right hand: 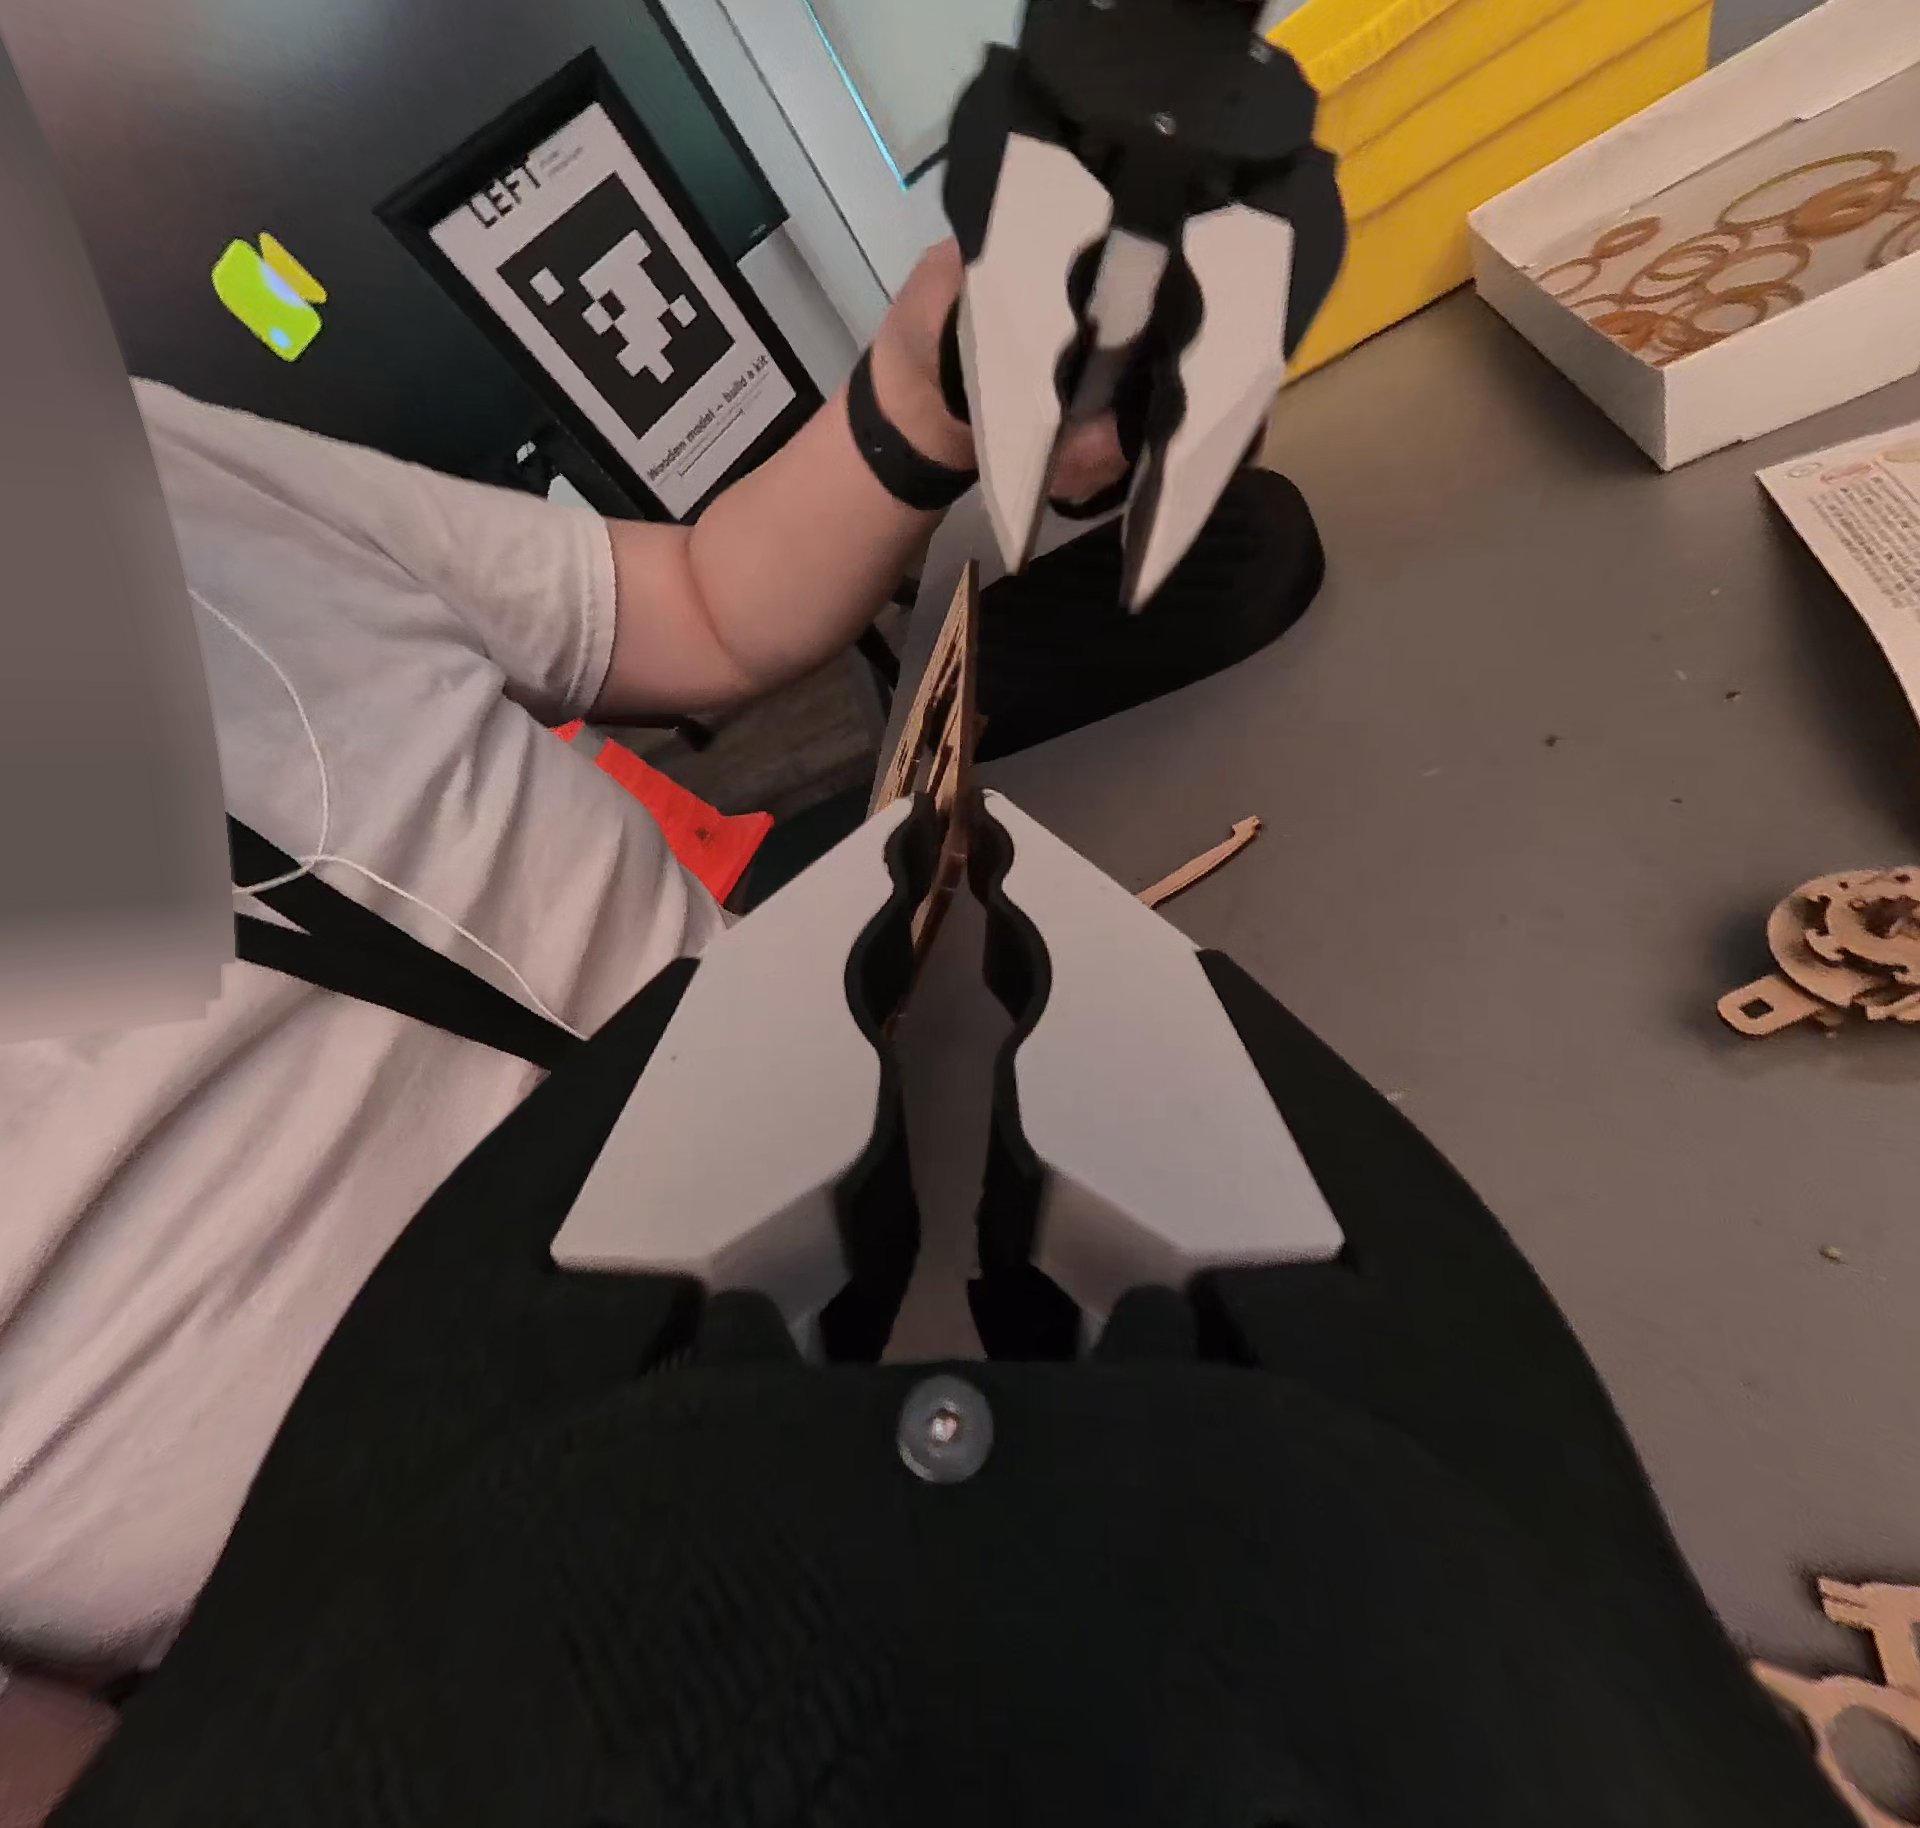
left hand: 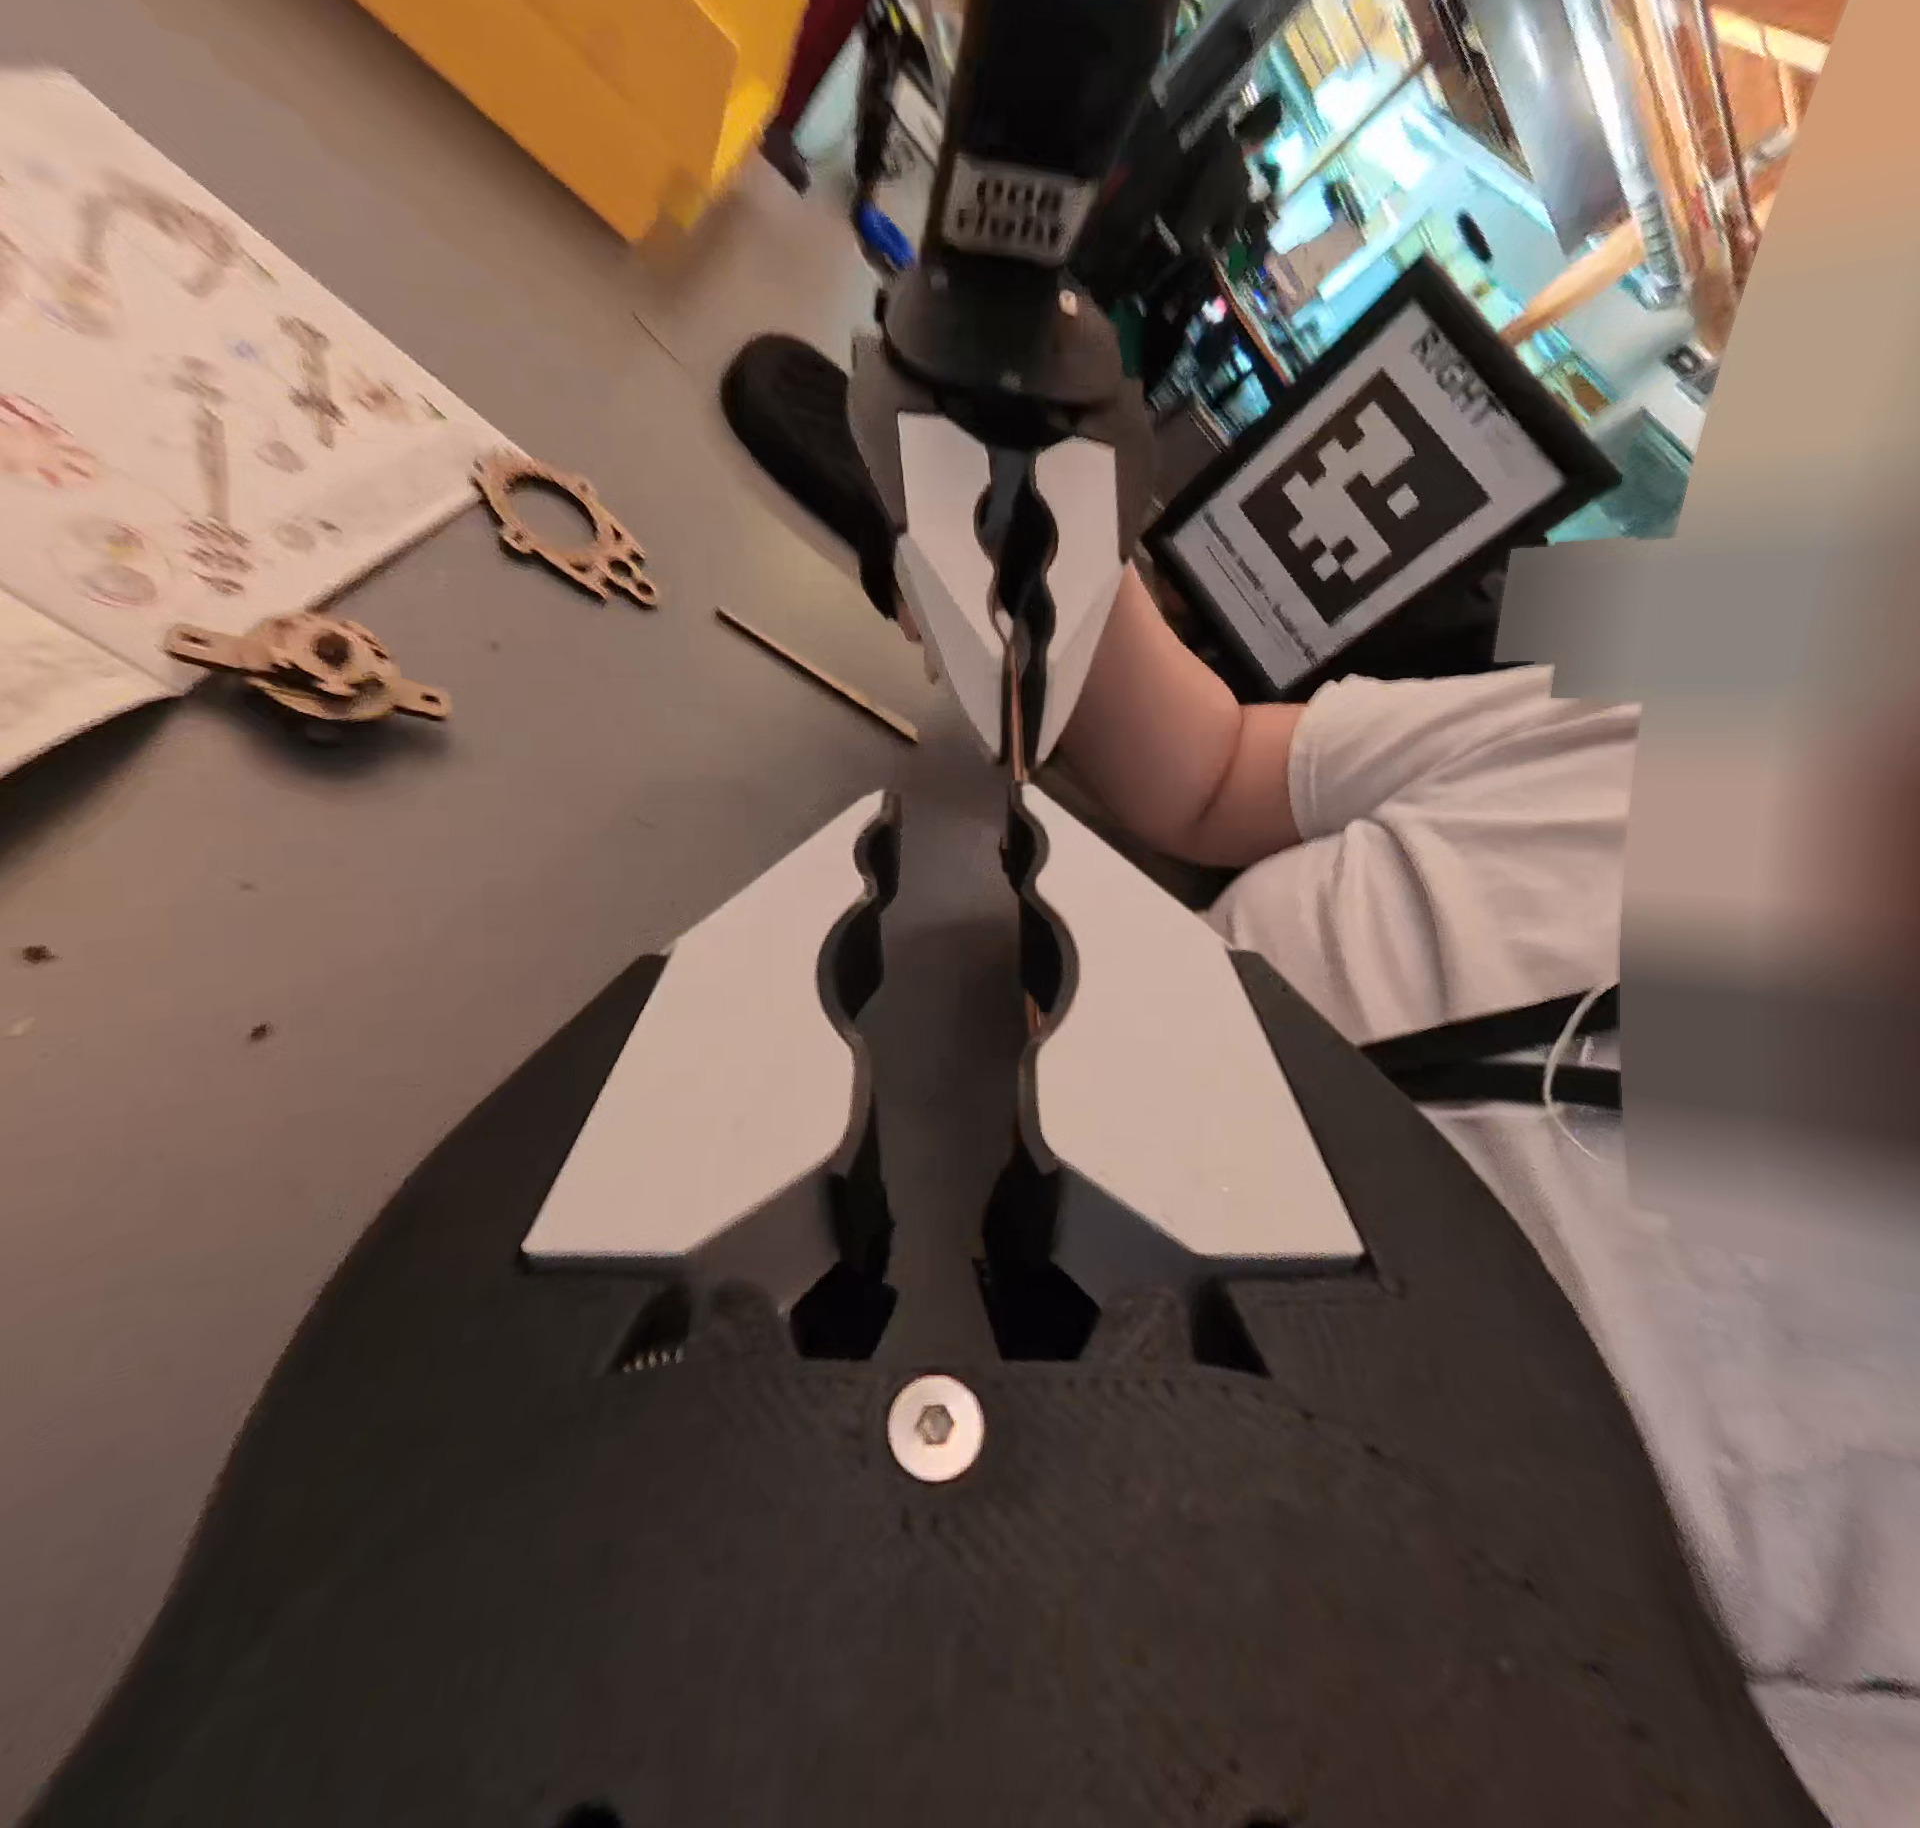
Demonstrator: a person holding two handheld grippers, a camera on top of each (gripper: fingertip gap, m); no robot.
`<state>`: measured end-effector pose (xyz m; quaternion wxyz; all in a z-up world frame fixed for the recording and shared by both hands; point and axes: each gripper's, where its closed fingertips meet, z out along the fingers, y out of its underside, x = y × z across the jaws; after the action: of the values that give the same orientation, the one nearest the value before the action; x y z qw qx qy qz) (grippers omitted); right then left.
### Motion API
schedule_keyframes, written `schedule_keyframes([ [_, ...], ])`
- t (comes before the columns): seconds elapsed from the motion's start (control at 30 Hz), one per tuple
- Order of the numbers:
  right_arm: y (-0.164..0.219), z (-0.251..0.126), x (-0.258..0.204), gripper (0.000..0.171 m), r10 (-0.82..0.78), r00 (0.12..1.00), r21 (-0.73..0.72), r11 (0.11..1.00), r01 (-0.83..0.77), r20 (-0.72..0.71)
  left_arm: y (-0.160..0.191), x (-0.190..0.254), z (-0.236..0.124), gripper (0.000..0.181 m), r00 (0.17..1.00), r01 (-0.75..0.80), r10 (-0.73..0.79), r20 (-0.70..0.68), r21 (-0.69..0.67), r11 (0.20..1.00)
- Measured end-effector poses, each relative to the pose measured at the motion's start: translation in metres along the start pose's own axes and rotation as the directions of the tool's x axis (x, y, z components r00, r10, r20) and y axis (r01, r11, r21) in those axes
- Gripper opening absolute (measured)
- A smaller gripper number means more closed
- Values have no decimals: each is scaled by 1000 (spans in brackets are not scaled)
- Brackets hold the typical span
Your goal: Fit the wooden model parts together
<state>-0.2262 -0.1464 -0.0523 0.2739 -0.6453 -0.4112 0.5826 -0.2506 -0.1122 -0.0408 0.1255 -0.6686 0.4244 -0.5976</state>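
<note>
Risk: the thin wooden sheet (right hand: 940, 729) is pinched edge-on only at the tips, so a push from the other side could twist it out or snap it.

Left gripper (right hand: 1075, 583): jaws parted, empty, tips just above the sheet's top edge, apart from it as far as I can tell.

Right gripper (right hand: 954, 822): clamped on the sheet's lower edge, held upright over the grey table (right hand: 1507, 843).

Half-built wooden assembly (left hand: 312, 672) lies untouched on the table, well apart.

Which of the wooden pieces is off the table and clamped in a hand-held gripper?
The flat wooden sheet, held edge-on in the right hand-held gripper. The ring-shaped piece and the gear assembly lie loose on the table.
</note>
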Motion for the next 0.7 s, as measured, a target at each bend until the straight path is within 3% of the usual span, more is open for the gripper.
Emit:
schedule_keyframes([
  [0.2, -2, 0, -5, 5, -88, 995, 6, 996, 88, 53, 28, 3, 28, 17, 984, 70, -92, -152, -145, 987],
  [0.5, -15, -8, -14, 3, -140, 979, 122, 985, 123, 149, 31, 24, 30, 19, 950, 29, -61, -307, -108, 994],
  [0.7, -19, -10, -14, 3, -130, 973, 166, 981, 99, 190, 28, 29, 34, 20, 945, -7, -9, -327, -47, 999],
])
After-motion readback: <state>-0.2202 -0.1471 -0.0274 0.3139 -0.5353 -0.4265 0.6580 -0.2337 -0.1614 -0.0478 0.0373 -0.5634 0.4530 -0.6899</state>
